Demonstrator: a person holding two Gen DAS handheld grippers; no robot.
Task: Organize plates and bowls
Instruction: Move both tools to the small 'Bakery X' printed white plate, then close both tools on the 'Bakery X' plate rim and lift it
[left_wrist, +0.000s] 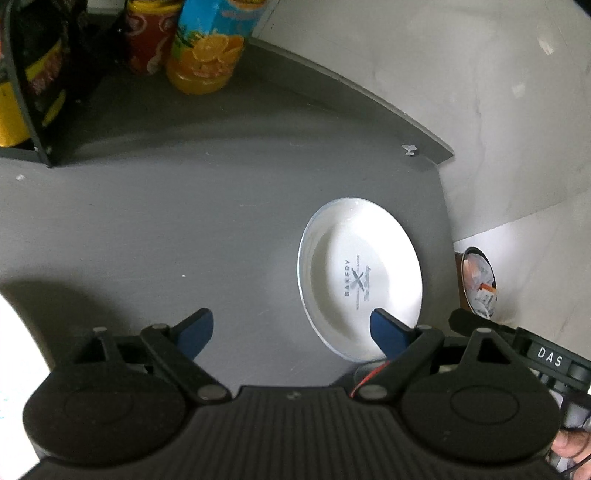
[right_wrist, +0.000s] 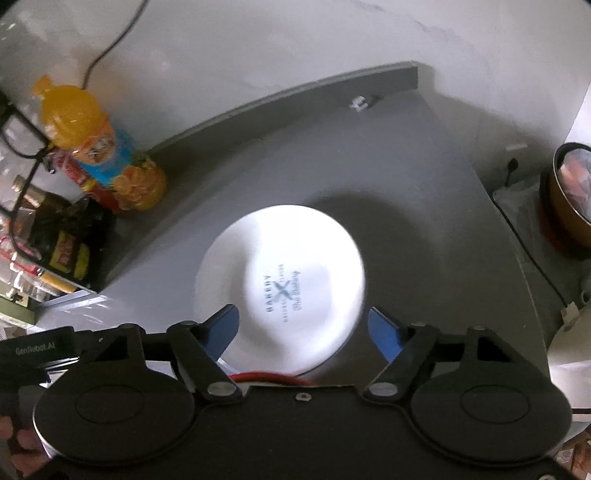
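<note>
Plainly, in the left wrist view the left gripper (left_wrist: 291, 330) hangs over the grey table (left_wrist: 166, 229) with its blue fingers (left_wrist: 197, 332) spread wide and nothing between them; the white plate (left_wrist: 360, 277), printed with a bakery mark, lies flat on the table near its right edge, and the right-hand fingertip overlaps the plate's near rim in the picture, though whether it touches I cannot tell; the plate sits off to the right of the gap, so this gripper looks to be waiting rather than reaching; an orange juice bottle (left_wrist: 207, 48) and a red jar (left_wrist: 149, 37) stand well apart at the back, beside a dark rack (left_wrist: 33, 92), out of the way of any stacking; a bin (left_wrist: 480, 284) shows below the table's edge. Turning to the right wrist view, the right gripper (right_wrist: 303, 330) is likewise wide apart and empty, but here the plate (right_wrist: 280, 284) lies squarely ahead, its near rim between the two blue fingers (right_wrist: 384, 332); that lining-up suggests this gripper is the one meant to take the rim; the left finger appears over the rim, contact unclear; the view is somewhat blurred; the juice bottle (right_wrist: 103, 147) stands far left by the wall; no bowl is in sight, so the sorting seems barely begun.
</note>
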